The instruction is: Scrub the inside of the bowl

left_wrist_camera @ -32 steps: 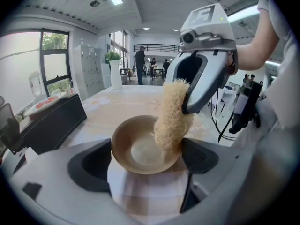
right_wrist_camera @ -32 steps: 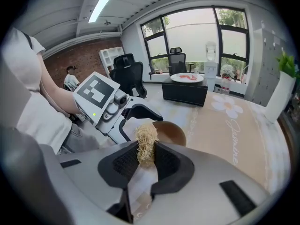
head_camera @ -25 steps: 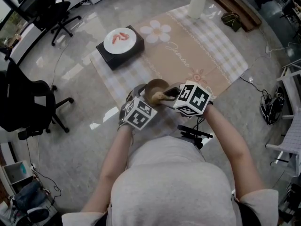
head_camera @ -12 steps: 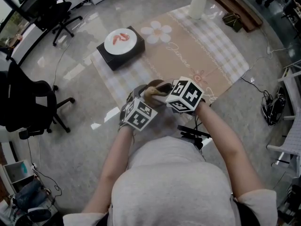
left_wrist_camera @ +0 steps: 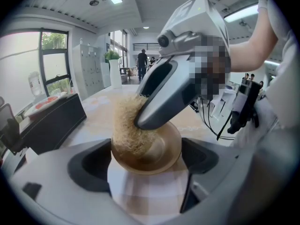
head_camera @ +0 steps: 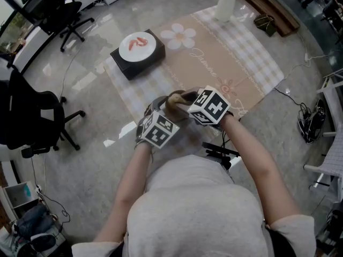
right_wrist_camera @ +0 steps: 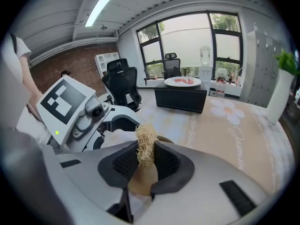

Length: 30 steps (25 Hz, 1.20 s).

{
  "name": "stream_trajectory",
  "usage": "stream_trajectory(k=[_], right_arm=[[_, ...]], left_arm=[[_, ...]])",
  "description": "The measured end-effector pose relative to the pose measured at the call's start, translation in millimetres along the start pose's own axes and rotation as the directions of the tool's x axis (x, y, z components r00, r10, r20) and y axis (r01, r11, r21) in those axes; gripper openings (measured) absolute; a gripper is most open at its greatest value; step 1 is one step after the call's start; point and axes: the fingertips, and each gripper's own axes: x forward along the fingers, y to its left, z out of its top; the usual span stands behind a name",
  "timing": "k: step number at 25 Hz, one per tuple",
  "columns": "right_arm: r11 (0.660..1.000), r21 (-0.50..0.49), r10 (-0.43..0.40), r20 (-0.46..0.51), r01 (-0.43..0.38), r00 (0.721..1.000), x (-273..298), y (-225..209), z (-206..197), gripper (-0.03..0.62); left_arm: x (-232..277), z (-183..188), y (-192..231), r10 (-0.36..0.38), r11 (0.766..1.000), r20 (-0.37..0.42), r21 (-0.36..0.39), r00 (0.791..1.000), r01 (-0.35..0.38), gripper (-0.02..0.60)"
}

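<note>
My left gripper has its two dark, matte jaws closed on opposite sides of a shallow round brown bowl. The bowl is smooth and faintly glossy inside, and I hold it above the near part of a beige checked cloth mat printed with white daisies. My right gripper pinches a pale straw-coloured tuft of coarse fibre scrubber between its black ribbed pads, and the frayed strands stick out past the jaw tips. In the left gripper view that tuft presses against the bowl's left inner wall and rises over the rim there, with the right gripper's smooth grey shell leaning in from above. At the mat's left corner a square black box carries a round white plate holding something red that I can't make out. A tall white vase with green leaves stands at the mat's far edge, and glossy grey floor surrounds it all.
</note>
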Motion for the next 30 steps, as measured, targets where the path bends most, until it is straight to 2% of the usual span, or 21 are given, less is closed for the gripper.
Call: stream_trajectory(k=[7,12,21,30], right_arm=[[0.994,0.032,-0.103,0.012,0.102,0.995,2.5,-20.7,-1.0,0.083],[0.99,0.027,-0.136,-0.019,0.136,0.991,-2.8,-31.7,-8.3,0.083],[0.99,0.016,-0.14,-0.113,0.143,0.984,-11.3,-39.5,-23.1,0.083],[0.995,0.021,-0.087,-0.19,0.092,0.978,-18.2,-26.1,-37.7,0.083]], left_arm=[[-1.3,-0.7,-0.3,0.0,1.0,-0.003,0.002,1.0,0.0,0.445],[-1.1,0.2,-0.3,-0.001,1.0,-0.004,0.0,1.0,0.001,0.445],[-0.1,-1.2,-0.3,0.0,1.0,-0.003,-0.002,1.0,0.0,0.445],[-0.3,-1.7,0.4,-0.006,1.0,0.0,-0.007,1.0,0.006,0.445]])
